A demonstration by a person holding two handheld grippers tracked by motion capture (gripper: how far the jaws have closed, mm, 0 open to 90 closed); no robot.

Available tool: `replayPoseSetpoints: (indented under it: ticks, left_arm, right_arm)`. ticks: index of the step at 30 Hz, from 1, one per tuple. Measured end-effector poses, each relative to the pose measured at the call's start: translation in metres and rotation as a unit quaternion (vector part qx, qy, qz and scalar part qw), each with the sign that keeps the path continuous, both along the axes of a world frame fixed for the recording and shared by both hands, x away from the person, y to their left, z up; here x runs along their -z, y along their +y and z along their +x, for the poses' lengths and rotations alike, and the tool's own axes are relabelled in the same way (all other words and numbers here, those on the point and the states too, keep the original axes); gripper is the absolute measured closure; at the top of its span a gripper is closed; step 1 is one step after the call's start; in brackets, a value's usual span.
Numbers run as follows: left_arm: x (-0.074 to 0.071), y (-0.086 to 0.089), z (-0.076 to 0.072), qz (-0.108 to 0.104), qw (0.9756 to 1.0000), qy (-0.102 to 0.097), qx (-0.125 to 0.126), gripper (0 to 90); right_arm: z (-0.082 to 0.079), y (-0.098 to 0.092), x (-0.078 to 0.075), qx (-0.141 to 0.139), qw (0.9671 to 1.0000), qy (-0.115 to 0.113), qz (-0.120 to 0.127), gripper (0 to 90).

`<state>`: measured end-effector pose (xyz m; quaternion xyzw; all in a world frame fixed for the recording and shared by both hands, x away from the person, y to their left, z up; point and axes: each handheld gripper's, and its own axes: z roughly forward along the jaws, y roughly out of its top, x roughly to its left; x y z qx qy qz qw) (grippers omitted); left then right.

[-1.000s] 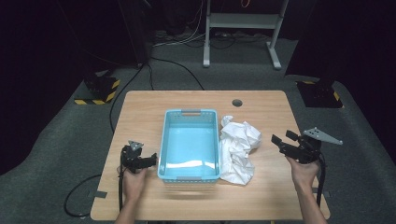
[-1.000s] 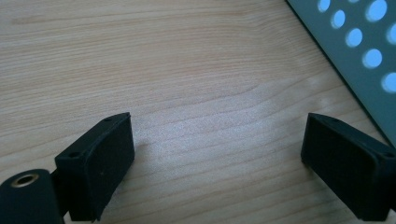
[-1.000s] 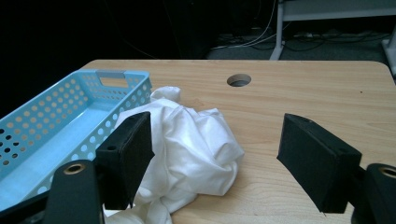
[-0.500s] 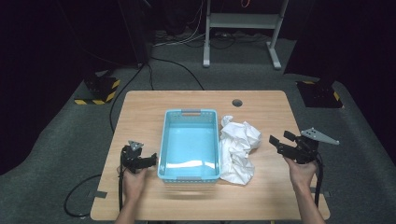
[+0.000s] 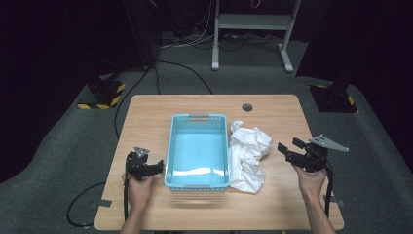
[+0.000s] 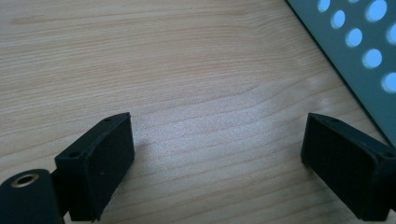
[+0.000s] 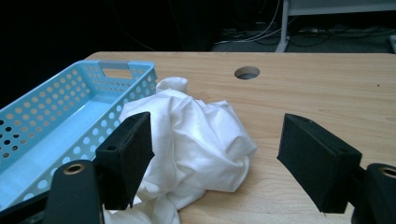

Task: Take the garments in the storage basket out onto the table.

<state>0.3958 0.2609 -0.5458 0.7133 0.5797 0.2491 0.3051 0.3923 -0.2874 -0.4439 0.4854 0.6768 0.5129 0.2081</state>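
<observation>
A crumpled white cloth (image 5: 248, 155) lies on the wooden table (image 5: 146, 114), right beside a light blue perforated basket (image 5: 172, 146) whose floor is bare. My right gripper (image 5: 284, 153) hovers just right of the cloth, jaws open and pointed at it; in the right gripper view the cloth (image 7: 196, 140) bunches ahead between the open jaws, untouched, with the basket (image 7: 60, 112) at left. My left gripper (image 5: 158, 167) rests low at the basket's left wall, open with nothing in it. In the left gripper view its jaws frame bare table (image 6: 187, 93), and the basket wall (image 6: 359, 51) stands at the right.
A round cable hole (image 5: 248, 107) sits near the table's far edge, also seen as the hole (image 7: 247, 72) in the right gripper view. Cables trail from both grippers over the front edge. A white metal stand (image 5: 253, 34) and hazard-striped floor plates stand beyond the table.
My right gripper has crept slightly left toward the cloth. The left gripper, cloth and basket have stayed put.
</observation>
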Motion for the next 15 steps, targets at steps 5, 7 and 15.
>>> replayPoseSetpoints:
  ticks: [5, 7, 15]
  left_arm:
    - [0.0, 0.0, 0.0, 0.0, 1.0, 0.0, 0.0, 9.7]
    - [0.0, 0.0, 0.0, 0.0, 1.0, 0.0, 0.0, 9.7]
    - [0.0, 0.0, 0.0, 0.0, 1.0, 0.0, 0.0, 9.7]
  right_arm:
    - [0.0005, 0.0021, 0.0031, 0.0, 1.0, 0.003, -0.006, 25.5]
    - [0.0008, 0.0029, 0.0041, 0.0, 0.9999, 0.004, -0.01, 25.5]
    - [0.0023, 0.0046, 0.0099, 0.001, 0.9999, 0.011, -0.013, 25.6]
